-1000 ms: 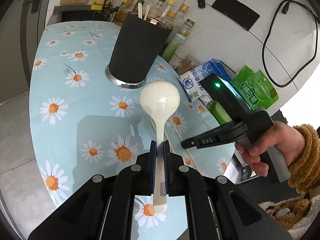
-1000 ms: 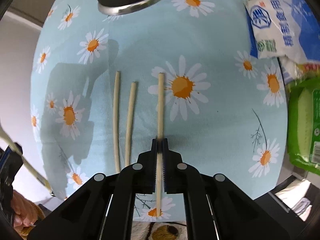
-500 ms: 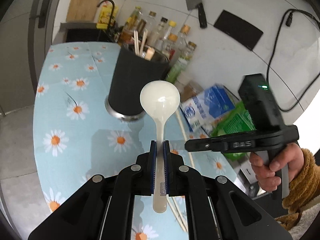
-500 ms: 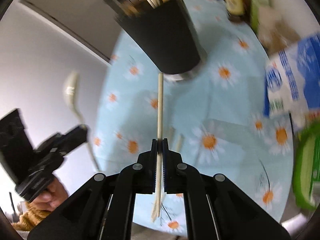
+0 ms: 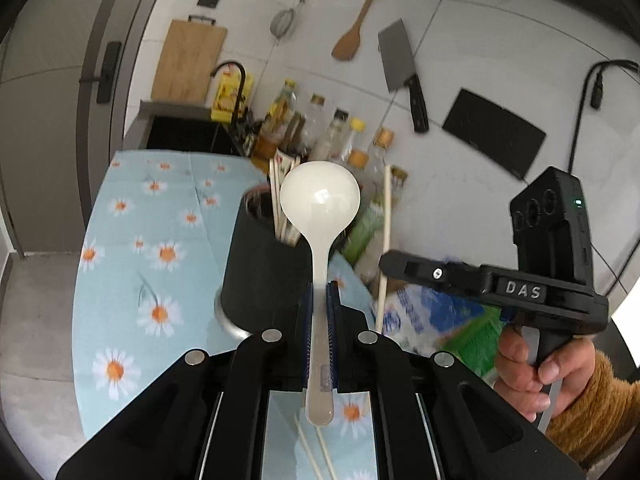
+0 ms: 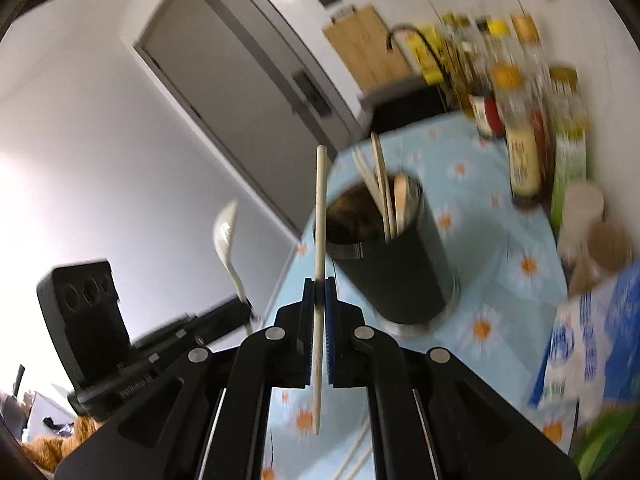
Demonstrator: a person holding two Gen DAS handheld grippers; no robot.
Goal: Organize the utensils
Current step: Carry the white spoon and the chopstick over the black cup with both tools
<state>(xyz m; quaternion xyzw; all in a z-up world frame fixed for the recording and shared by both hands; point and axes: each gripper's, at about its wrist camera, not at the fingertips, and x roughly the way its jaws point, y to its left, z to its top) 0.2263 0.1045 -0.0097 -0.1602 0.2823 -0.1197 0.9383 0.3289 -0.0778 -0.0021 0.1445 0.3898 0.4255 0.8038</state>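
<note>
My left gripper [image 5: 319, 292] is shut on the handle of a white ladle-like spoon [image 5: 320, 200], bowl up, held above the table in front of the black utensil cup [image 5: 264, 268]. My right gripper [image 6: 319, 288] is shut on a pale chopstick [image 6: 320, 216], held upright just left of the cup [image 6: 392, 264]. The cup holds several chopsticks [image 6: 380, 188] and a wooden piece. The right gripper with its chopstick [image 5: 386, 216] shows in the left wrist view [image 5: 404, 266], right of the cup. The left gripper with the spoon [image 6: 226, 236] shows at the left of the right wrist view. Two chopsticks [image 5: 316, 452] lie on the table below.
The table has a light blue daisy cloth [image 5: 160, 240]. Several sauce bottles [image 5: 340, 140] stand behind the cup. A blue-white packet [image 5: 432, 312] and a green packet [image 5: 472, 340] lie at the right. A sink [image 5: 188, 136], a cleaver [image 5: 400, 68] and a spatula [image 5: 352, 36] are at the wall.
Both grippers have risen from the table and tilted up toward the cup. The right gripper lifted one chopstick off the cloth; two remain lying there.
</note>
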